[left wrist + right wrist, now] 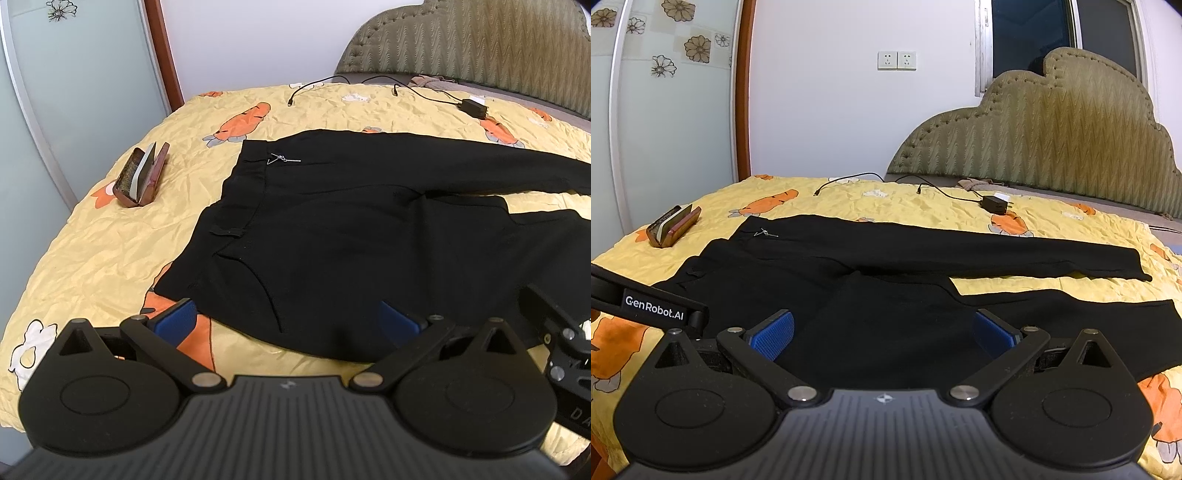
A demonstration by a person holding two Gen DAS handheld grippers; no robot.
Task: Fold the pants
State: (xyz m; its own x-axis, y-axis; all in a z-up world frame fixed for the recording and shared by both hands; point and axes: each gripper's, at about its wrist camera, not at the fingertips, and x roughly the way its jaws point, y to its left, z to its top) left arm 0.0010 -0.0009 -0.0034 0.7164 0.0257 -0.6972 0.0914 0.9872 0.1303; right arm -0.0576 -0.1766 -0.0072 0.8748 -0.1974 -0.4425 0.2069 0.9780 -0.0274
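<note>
Black pants (pixel 332 229) lie flat on the yellow carrot-print bedspread (pixel 110 240), waistband to the left and both legs running off to the right. In the right wrist view the pants (pixel 886 295) show both legs spread apart, the far leg longer. My left gripper (pixel 288 325) is open and empty, just above the near hip edge of the pants. My right gripper (pixel 882 332) is open and empty, over the near leg close to the crotch. The right gripper's body shows at the right edge of the left wrist view.
An open brown glasses case (pixel 142 175) sits on the bed left of the waistband. A black charger (pixel 472 108) with cables lies near the padded headboard (pixel 480 40). The bed's left edge borders a glass wardrobe door (pixel 74 92).
</note>
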